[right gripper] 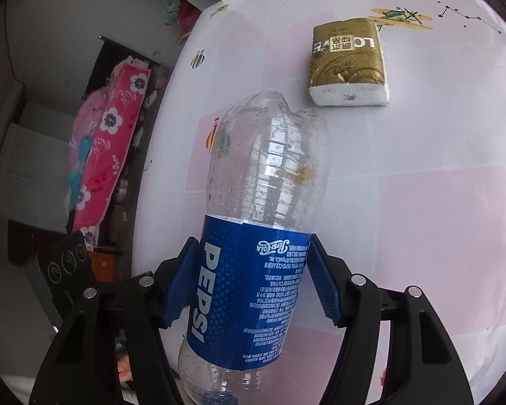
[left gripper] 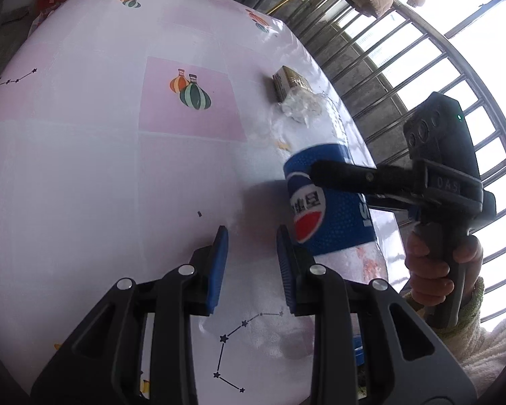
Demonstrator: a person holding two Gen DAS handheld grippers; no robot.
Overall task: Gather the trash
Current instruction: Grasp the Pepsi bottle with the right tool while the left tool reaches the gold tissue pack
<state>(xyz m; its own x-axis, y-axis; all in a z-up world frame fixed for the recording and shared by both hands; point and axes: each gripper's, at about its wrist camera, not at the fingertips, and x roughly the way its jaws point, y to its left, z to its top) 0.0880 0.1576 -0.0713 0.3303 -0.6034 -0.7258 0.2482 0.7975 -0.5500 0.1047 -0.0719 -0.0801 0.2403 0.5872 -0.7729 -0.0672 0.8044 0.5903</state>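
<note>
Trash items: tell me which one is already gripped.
The Pepsi bottle, clamped at its blue label by the right claw. The gold tissue pack lies untouched on the table; the left claw is empty.

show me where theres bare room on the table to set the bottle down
Bare cloth spreads left of the balloon print and ahead of the open left gripper. It is crowded by the window edge, where the tissue pack, a crumpled wad and the bottle in the right gripper sit.

We see an empty clear plastic Pepsi bottle with blue label, lying lengthwise; beyond it a gold-wrapped tissue pack lies flat.
</note>
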